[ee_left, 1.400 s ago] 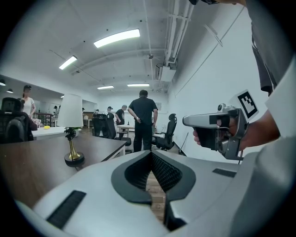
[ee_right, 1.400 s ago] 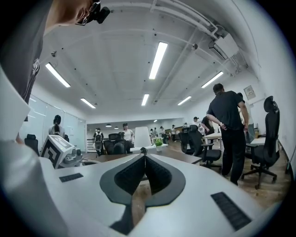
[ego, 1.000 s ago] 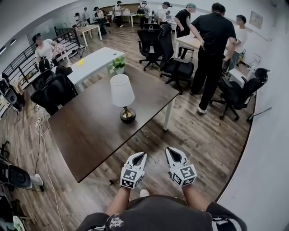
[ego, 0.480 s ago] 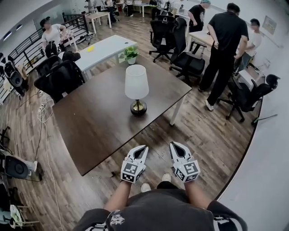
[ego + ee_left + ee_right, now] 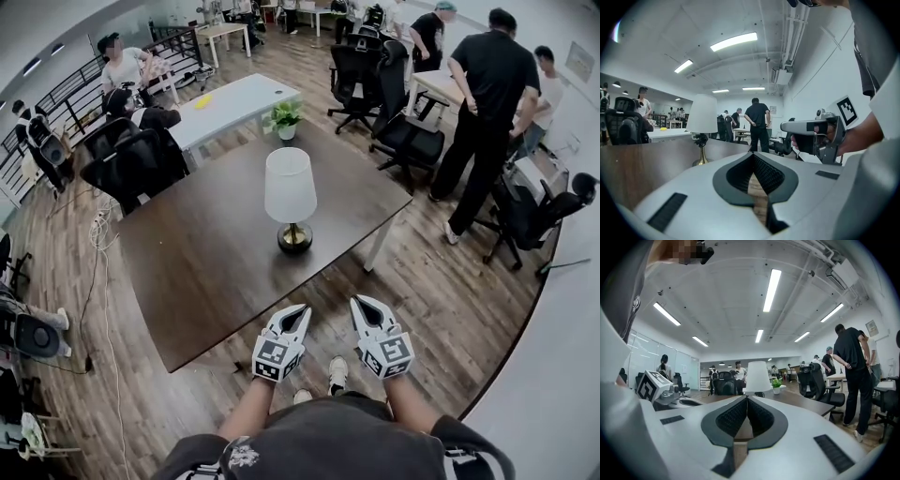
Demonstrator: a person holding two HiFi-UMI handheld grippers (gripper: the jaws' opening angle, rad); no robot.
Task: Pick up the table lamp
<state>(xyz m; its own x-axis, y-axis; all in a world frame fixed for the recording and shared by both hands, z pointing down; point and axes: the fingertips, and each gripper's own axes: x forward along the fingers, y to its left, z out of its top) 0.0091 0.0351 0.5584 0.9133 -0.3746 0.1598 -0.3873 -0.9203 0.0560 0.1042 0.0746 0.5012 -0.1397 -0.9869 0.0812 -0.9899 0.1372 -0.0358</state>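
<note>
The table lamp [image 5: 290, 185], with a white shade and a brass base, stands upright near the middle of the dark brown table [image 5: 206, 272]. My left gripper [image 5: 302, 310] and right gripper [image 5: 359, 302] hover side by side over the wooden floor just off the table's near edge, both shut and empty. They point level toward the lamp, well short of it. In the left gripper view, the lamp [image 5: 702, 114] is ahead to the left of the jaws [image 5: 753, 155]. In the right gripper view, the lamp [image 5: 757, 377] stands straight beyond the jaws [image 5: 746, 398].
A small potted plant [image 5: 285, 117] sits at the table's far edge. Black office chairs [image 5: 131, 164] stand at the left side and more chairs [image 5: 408, 141] at the far right. A person in black [image 5: 483, 122] stands to the right. Cables [image 5: 98, 234] lie on the floor left.
Both grippers and the head view have come closer to the table's near edge. The lamp now looks nearer and has not moved on the table. The jaws stay shut.
</note>
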